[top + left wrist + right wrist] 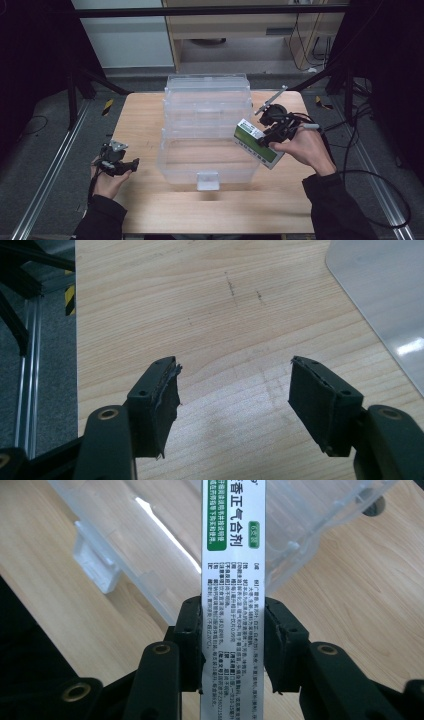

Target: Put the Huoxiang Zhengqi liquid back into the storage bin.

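Note:
A clear plastic storage box [207, 127] stands open in the middle of the wooden table [150, 210]. My right gripper [272, 135] is shut on a white and green medicine carton [257, 143], held tilted over the box's right rim. In the right gripper view both pads clamp the carton [232, 555] on its narrow sides, and the box's clear wall [125, 545] lies beyond. My left gripper [131, 164] rests low at the table's left, jaws open and empty [232, 390], over bare wood.
The box's lid [207, 85] stands up behind it, and a latch tab [207, 181] sticks out at its front. A corner of the clear box [385, 295] lies to the upper right in the left gripper view. Metal rails [47, 170] run beside the table.

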A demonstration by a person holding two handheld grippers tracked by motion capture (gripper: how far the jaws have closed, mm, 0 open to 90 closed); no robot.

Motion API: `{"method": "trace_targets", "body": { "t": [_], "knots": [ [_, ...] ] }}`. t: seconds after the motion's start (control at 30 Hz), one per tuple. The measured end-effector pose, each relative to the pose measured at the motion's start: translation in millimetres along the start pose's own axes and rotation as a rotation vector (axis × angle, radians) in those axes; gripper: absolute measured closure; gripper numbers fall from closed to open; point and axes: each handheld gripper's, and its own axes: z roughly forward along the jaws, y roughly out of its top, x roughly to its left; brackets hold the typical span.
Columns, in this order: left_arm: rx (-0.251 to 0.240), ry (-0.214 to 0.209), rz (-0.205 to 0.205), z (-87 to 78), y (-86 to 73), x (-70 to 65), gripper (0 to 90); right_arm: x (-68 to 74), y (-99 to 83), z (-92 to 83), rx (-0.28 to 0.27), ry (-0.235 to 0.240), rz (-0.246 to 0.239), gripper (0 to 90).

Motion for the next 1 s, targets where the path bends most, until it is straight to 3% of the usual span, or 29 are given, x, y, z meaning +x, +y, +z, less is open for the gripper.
{"method": "trace_targets", "body": {
  "t": [0.63, 1.0],
  "knots": [
    [0.007, -0.002, 0.002, 2.6, -0.7, -0.3, 35.4, 0.6, 31.7, 11.9, -0.014, 0.095, -0.124, 64.2],
    [0.008, -0.001, -0.004, 2.7, -1.3, 1.6, 35.4, 8.7, 53.4, 19.3, -0.009, 0.136, -0.257, 64.3]
  ]
}}
